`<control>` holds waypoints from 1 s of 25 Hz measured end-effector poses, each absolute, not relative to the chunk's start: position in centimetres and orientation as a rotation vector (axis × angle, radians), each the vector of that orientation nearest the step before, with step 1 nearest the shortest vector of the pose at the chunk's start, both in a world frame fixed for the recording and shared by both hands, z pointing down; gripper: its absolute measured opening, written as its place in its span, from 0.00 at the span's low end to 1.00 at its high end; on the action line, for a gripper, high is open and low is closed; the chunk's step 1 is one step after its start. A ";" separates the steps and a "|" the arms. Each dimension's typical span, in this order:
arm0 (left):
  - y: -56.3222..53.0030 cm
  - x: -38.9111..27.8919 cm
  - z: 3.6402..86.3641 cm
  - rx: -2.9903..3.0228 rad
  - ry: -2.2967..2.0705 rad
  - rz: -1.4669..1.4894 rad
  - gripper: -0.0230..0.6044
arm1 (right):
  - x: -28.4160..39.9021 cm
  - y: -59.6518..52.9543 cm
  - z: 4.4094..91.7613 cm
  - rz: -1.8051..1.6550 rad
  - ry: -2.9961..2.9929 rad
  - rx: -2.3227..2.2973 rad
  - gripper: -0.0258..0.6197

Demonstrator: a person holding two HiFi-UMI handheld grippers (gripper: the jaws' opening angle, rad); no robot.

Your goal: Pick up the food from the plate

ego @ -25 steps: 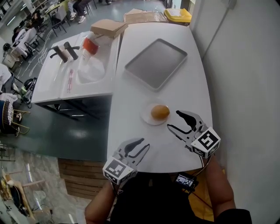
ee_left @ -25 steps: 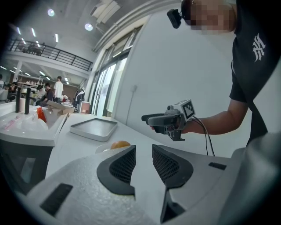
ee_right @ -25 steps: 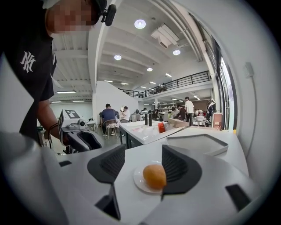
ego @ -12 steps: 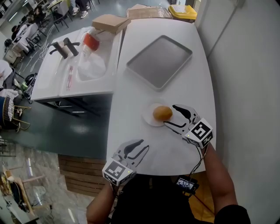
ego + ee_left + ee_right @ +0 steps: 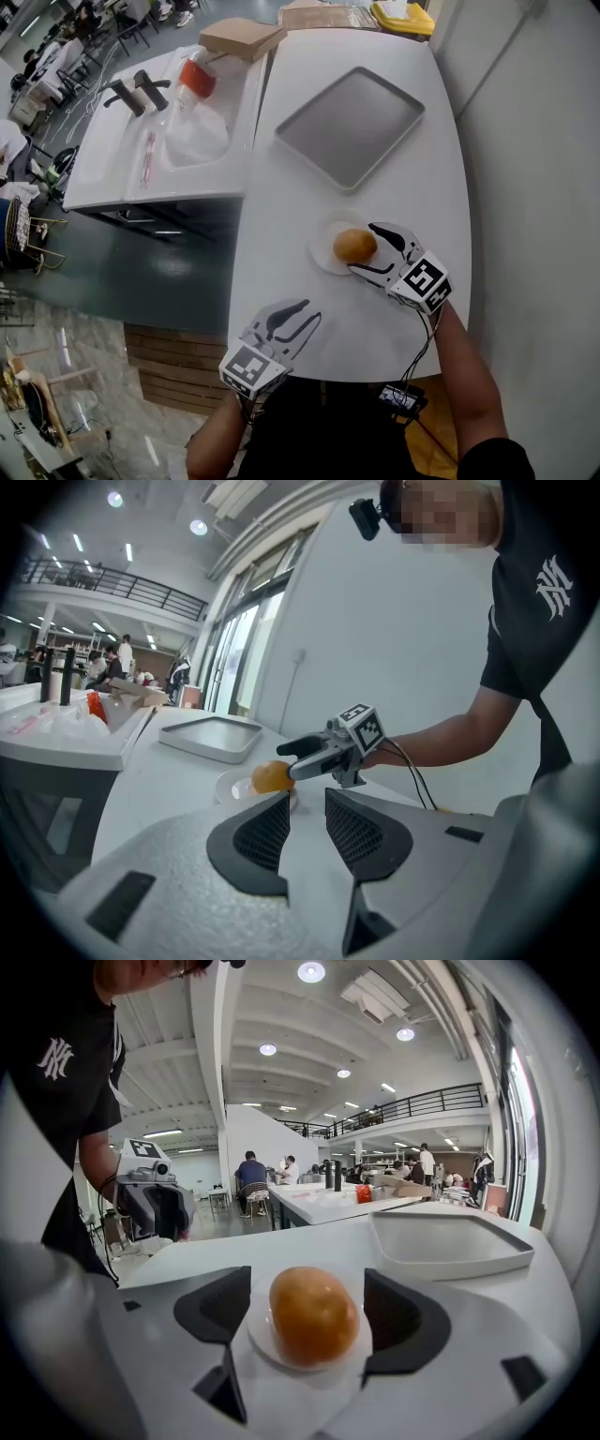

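Jaws of the left gripper (image 5: 307, 311) stand narrowly apart with nothing between them. It hangs low over the near edge of the white table (image 5: 281, 216), probably parked there because 1 gripper is enough for this job. Further right, the small white plate (image 5: 322, 255) carries the round orange-brown food (image 5: 354, 246) at its middle. The right gripper (image 5: 362, 248) is at plate level with its jaws wide, having just been opening. The food stands between the pads with a gap on either side, not yet pinched. That spread looks chosen to clear the food's width before closing. Beyond lies a grey tray (image 5: 349, 127), likely the drop-off. Count: 2 grippers, 1 plate, 1 piece of food, 1 tray.
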State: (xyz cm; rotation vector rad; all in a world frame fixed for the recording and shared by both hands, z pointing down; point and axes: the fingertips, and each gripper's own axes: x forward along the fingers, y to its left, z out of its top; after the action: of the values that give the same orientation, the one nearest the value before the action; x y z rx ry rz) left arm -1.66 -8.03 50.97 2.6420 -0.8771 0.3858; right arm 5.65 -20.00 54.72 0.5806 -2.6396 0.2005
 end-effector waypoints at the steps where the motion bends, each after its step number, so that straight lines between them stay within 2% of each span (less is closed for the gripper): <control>1: -8.2 -1.7 51.1 2.639 -0.879 0.384 0.19 | 5.5 -20.0 55.1 0.193 -2.632 0.572 0.56; 25: -8.9 -2.1 52.0 2.621 -0.875 0.404 0.19 | 4.4 -21.0 58.1 0.160 -2.576 0.515 0.57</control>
State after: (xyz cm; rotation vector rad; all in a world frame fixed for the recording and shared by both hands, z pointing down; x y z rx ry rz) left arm -2.07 -8.90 51.98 2.6215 -0.8753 0.4035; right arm 4.36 -20.97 58.09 0.5153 -2.5756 0.1600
